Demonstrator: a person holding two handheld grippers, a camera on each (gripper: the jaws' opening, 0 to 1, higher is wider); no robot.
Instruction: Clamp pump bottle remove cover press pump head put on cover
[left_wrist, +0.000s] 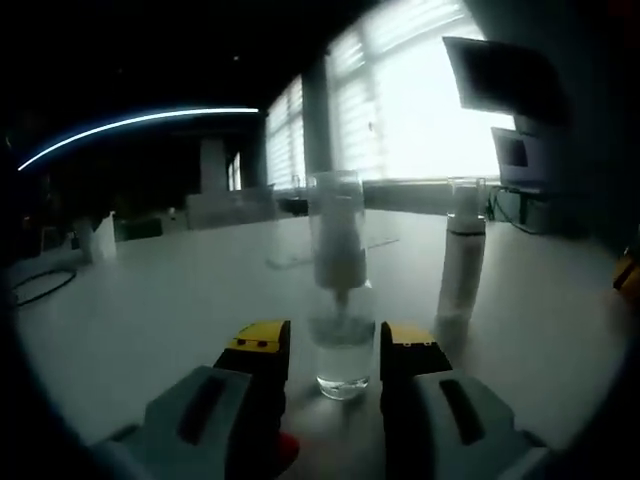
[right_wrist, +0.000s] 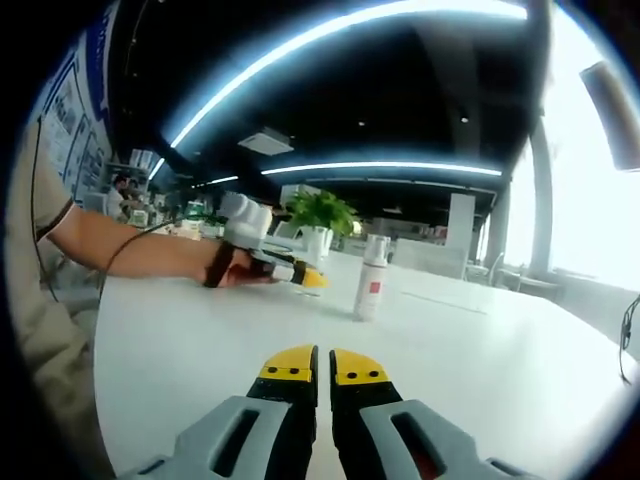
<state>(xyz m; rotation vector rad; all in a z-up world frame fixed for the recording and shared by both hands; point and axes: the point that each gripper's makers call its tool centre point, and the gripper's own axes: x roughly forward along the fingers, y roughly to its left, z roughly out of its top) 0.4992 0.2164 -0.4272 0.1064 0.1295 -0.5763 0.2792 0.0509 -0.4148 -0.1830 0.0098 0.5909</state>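
Note:
A clear pump bottle under a see-through cover stands upright on the white table. It stands between the yellow-tipped jaws of my left gripper. The right jaw lies close against the bottle, while a dark gap shows on the left side, so the gripper reads as open around it. In the right gripper view a hand holds the left gripper low over the table at the far left. My right gripper is shut with nothing in it, hovering over bare tabletop in front of that spot.
A tall white bottle with a clear cap stands just right of the pump bottle. A potted plant stands behind. A black cable lies at the table's left. A monitor stands at the right by bright windows.

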